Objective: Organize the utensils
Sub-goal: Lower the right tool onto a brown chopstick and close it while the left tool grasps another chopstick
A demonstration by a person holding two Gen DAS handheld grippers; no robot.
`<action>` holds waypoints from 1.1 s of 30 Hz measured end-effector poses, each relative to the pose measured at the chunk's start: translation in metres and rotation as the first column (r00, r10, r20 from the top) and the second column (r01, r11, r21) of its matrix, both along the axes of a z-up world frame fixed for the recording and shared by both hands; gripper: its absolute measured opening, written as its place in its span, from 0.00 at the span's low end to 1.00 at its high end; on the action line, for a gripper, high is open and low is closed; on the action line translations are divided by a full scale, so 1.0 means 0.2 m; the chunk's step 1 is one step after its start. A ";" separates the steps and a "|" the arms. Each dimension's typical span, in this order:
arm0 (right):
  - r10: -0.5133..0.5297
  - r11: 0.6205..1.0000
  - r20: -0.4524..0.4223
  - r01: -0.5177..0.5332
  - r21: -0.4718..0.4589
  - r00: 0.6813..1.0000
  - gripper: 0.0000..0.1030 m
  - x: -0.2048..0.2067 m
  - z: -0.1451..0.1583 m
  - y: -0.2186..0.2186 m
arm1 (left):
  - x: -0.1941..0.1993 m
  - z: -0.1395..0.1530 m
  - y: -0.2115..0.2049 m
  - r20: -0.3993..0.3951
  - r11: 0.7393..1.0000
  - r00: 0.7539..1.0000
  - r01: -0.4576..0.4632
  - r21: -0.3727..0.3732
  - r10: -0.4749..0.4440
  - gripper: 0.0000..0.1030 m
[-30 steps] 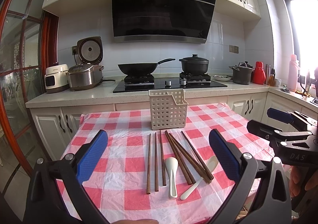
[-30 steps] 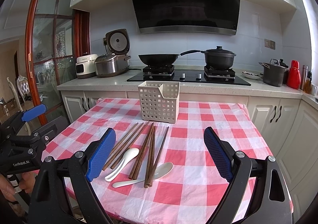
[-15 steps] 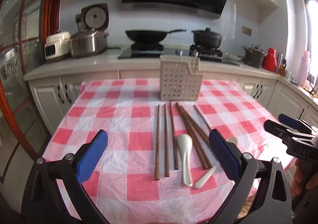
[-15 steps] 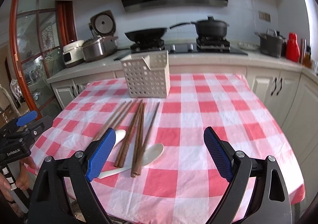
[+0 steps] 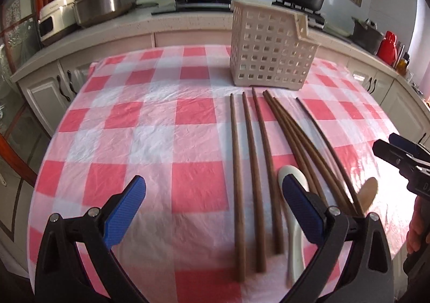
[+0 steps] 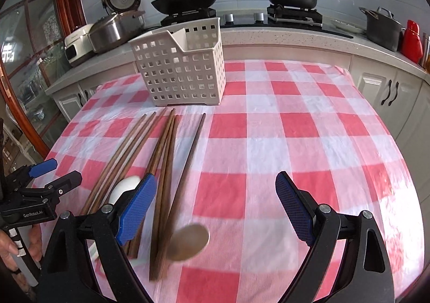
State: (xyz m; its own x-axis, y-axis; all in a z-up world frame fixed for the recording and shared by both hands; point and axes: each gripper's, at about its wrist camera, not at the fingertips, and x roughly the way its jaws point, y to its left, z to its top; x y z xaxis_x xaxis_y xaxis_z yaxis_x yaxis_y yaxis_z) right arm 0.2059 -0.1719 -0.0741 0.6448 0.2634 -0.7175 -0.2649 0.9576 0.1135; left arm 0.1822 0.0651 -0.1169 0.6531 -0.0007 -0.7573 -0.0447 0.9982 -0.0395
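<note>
Both grippers are just hanging over the near edge of the table (image 5: 161,120) with fingers spread wide and nothing in them: left gripper (image 5: 215,211) near the chopsticks (image 5: 252,168), right gripper (image 6: 215,209) over bare checked cloth. The chopsticks lie fanned out from the near edge toward the white basket (image 6: 182,71), which sits upright near the far edge. One white spoon (image 5: 291,222) and a second spoon (image 6: 188,242) lie among them at the near edge.

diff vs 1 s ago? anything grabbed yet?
Both grippers came forward and tilted down over the utensils. Left gripper and right gripper are open and empty as before; nothing grabbed. Chopsticks, the two spoons and the basket lie where they were.
</note>
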 end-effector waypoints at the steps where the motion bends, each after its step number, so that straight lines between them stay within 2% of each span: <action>1: 0.002 1.000 -0.015 -0.002 -0.012 1.000 0.79 0.04 -0.01 0.02 | 0.05 -0.01 0.01 -0.023 1.000 1.000 0.001 -0.004 -0.001 0.95; 5: 0.035 0.999 -0.058 -0.037 -0.038 0.998 0.70 0.19 -0.05 0.09 | 0.22 -0.03 0.06 -0.060 1.000 0.998 -0.006 0.015 0.007 0.95; 7: 0.043 0.998 -0.095 -0.047 -0.044 0.995 0.61 0.27 -0.08 0.13 | 0.31 -0.05 0.09 -0.076 1.000 0.997 -0.017 0.016 0.018 0.95; 10: 0.052 0.997 -0.142 -0.059 -0.047 0.989 0.54 0.36 -0.11 0.17 | 0.40 -0.08 0.12 -0.109 1.000 0.994 -0.028 0.001 0.028 0.95; 14: 0.072 0.994 -0.161 -0.085 -0.075 0.984 0.46 0.41 -0.13 0.24 | 0.47 -0.09 0.15 -0.116 1.000 0.993 -0.026 -0.012 0.024 0.95; 16: 0.065 0.991 -0.173 -0.085 -0.107 0.983 0.38 0.44 -0.15 0.26 | 0.49 -0.09 0.14 -0.120 1.000 0.993 -0.022 -0.012 0.020 0.95; 19: 0.067 0.989 -0.191 -0.090 -0.117 0.979 0.34 0.46 -0.18 0.28 | 0.52 -0.10 0.12 -0.121 1.000 0.993 -0.004 -0.005 0.003 0.94; 24: 0.086 0.978 -0.173 -0.116 -0.170 0.981 0.26 0.45 -0.20 0.31 | 0.55 -0.11 0.07 -0.123 0.998 0.992 0.035 0.052 -0.028 0.84; 26: 0.090 0.979 -0.172 -0.119 -0.165 0.981 0.22 0.45 -0.20 0.31 | 0.57 -0.12 0.06 -0.133 0.998 0.990 0.046 0.051 -0.039 0.79; 28: 0.085 0.979 -0.167 -0.114 -0.172 0.982 0.14 0.45 -0.20 0.29 | 0.58 -0.12 0.04 -0.140 0.997 0.989 0.063 0.040 -0.056 0.76; 33: 0.092 0.982 -0.175 -0.119 -0.149 0.980 0.14 0.45 -0.20 0.26 | 0.64 -0.12 -0.02 -0.157 0.995 0.984 0.091 0.030 -0.085 0.56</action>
State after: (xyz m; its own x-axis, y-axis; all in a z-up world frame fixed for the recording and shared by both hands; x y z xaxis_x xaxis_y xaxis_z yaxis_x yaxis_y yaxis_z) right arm 0.2958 -0.1204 -0.1137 0.4874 0.1984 -0.8503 -0.3555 0.9346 0.0143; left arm 0.3105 0.0617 -0.1417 0.5261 -0.0234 -0.8501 0.0403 0.9992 -0.0025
